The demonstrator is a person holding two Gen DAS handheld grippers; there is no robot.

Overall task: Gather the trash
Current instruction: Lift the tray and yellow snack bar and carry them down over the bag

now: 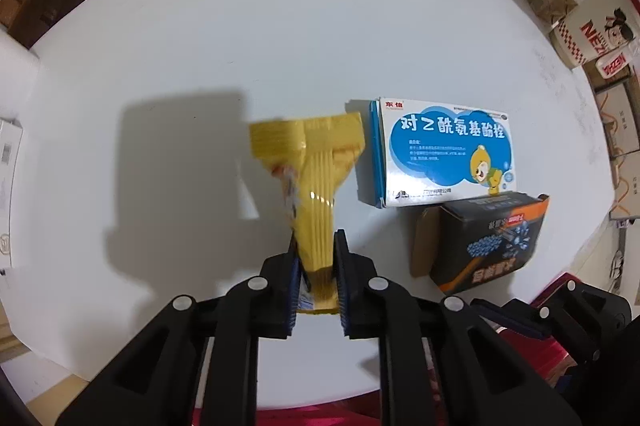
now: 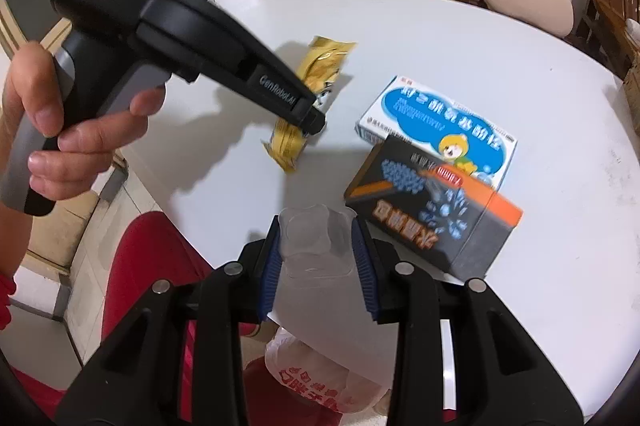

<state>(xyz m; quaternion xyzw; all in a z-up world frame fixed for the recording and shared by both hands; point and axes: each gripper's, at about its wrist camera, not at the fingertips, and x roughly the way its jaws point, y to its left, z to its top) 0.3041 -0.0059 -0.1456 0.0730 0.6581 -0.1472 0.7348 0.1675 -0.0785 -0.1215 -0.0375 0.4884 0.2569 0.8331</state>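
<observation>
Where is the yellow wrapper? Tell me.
In the left wrist view, the yellow wrapper sits on the white table, clamped by the left gripper, left of the blue-and-white box.

The left gripper [image 1: 316, 258] is pointing straight down, jaws pinching; the right gripper [image 2: 318, 250] is angling downward, jaws clamping.

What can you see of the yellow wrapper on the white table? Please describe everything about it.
The yellow wrapper is a crinkled, glossy plastic packet, pinched flat, with a ribbed sealed end that flares wide and some white and orange print on one side. The left gripper is shut on its middle, both pads pressing it. It lies lengthwise on the white table, left of the blue and white box, apart from it.
</observation>
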